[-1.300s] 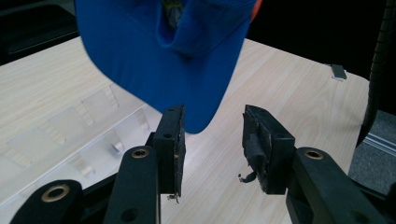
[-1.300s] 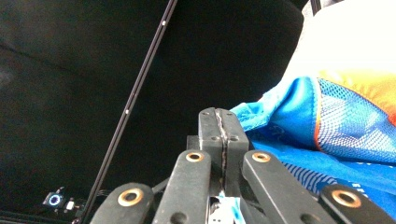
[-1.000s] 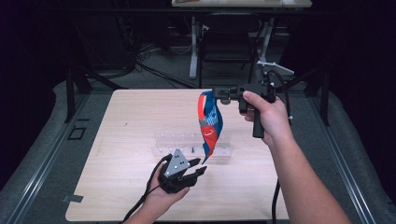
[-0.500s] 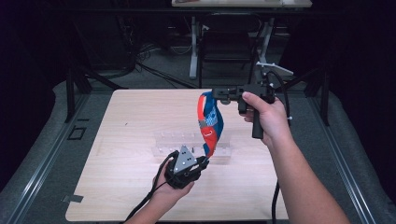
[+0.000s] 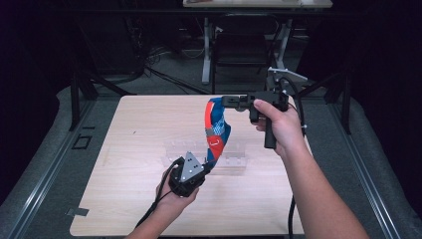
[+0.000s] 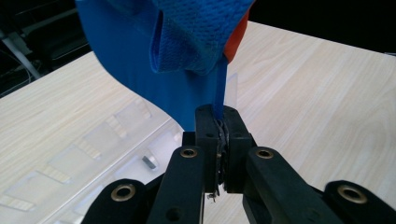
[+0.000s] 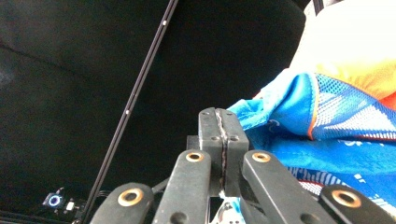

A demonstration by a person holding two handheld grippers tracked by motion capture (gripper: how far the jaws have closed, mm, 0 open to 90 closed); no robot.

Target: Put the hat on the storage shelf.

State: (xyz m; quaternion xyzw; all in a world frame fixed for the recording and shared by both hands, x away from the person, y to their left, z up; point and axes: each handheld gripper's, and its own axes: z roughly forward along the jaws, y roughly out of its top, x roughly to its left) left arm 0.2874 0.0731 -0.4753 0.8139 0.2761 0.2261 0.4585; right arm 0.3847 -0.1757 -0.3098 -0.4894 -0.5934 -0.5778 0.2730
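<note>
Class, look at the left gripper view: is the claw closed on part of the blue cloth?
Yes: the left claw pinches a narrow blue edge of the blue cloth between its shut jaws.

The cloth (image 5: 215,130) is blue with orange-red panels, white markings and a fine mesh weave; a plain blue strap (image 6: 219,86) hangs from its lower end. Both the left gripper (image 5: 206,167) and the right gripper (image 5: 225,101) are black, the left carrying a grey plate. The table (image 5: 139,124) is pale wood with straight grain, and the tray (image 5: 234,160) near its middle is clear plastic.
</note>
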